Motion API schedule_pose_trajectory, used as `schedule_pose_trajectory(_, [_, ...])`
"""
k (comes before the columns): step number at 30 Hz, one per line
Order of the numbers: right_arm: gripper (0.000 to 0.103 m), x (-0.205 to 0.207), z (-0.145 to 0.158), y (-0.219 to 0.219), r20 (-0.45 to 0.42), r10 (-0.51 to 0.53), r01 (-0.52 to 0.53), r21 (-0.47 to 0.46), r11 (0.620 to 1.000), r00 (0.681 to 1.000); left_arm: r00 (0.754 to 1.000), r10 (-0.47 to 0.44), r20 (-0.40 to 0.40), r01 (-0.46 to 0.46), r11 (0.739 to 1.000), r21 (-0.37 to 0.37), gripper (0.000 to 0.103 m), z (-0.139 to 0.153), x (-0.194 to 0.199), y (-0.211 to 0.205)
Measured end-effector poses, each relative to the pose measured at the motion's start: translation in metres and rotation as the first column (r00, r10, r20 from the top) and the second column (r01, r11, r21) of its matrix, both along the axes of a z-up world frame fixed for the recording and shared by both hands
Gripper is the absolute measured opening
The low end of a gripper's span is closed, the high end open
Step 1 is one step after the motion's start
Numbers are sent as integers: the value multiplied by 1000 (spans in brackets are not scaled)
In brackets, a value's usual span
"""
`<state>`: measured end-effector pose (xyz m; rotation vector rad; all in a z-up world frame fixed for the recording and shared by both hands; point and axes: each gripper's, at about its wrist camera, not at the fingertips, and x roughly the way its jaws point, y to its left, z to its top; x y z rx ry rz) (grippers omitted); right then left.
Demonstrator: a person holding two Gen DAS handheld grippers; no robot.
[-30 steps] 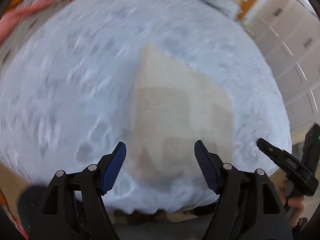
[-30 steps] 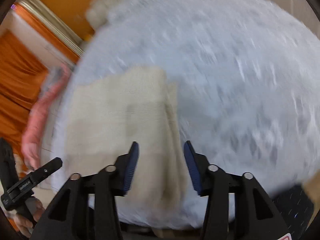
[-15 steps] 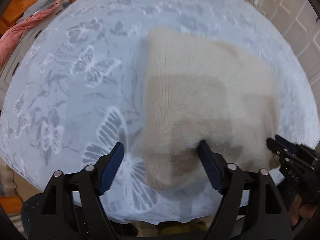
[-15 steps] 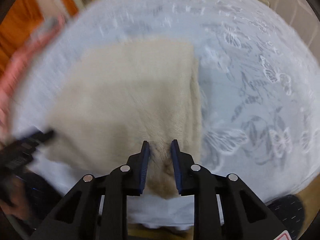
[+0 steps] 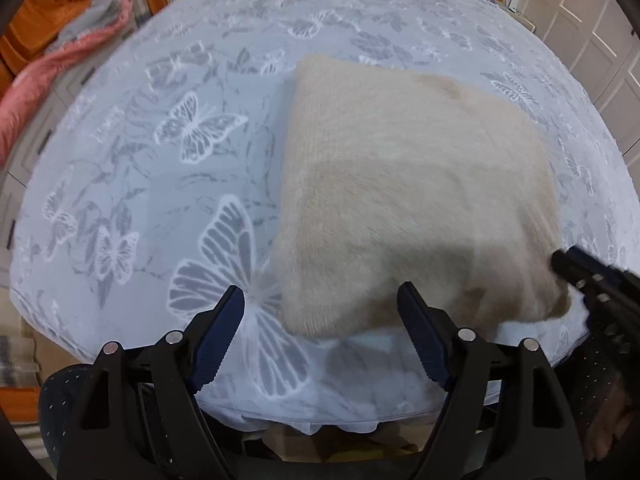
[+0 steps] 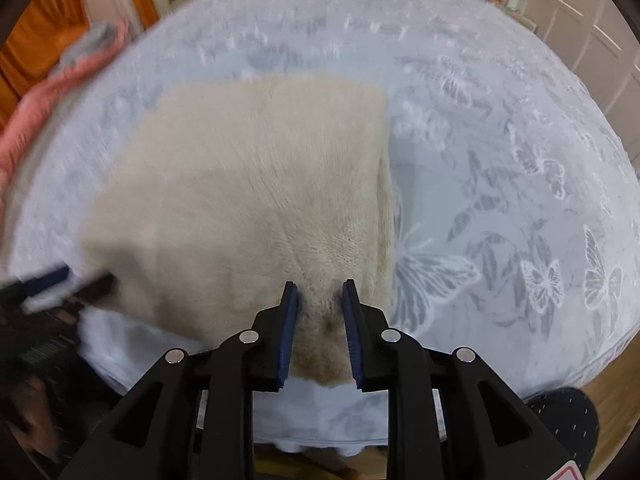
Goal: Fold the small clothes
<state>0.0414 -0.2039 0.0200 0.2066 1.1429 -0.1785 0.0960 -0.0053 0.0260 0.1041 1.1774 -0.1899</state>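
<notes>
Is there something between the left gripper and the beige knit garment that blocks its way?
Nothing visible does. The left gripper hangs open just before the near edge of the beige knit garment, with only the butterfly bedsheet beneath. The right gripper already pinches the garment's other near corner.

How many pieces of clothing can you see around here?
2, maybe more: a cream knit lying on the bed by the near edge, and pink fabric off the bed's far left, with something grey on it.
</notes>
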Motion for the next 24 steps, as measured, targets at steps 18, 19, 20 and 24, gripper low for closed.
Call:
schedule_pose_trajectory(18, [67,-100,-24,35,170,-108,133,-142,981,980,991,2,137,-14,996,84,78,-28,-85,-26])
schedule_pose_trajectory(19, [67,-102,-27,36,165,-100,123,-141,982,981,991,1,136,-13,996,88,78,-31,-88,-26])
schedule_pose_trajectory(20, [67,-103,-30,38,157,-105,126,-130,983,982,991,1,136,-13,996,92,78,-34,-91,-26])
schedule_pose_trajectory(24, [68,-105,-34,39,156,-121,142,-126,982,980,991,5,133,-17,996,91,78,-44,-98,-25])
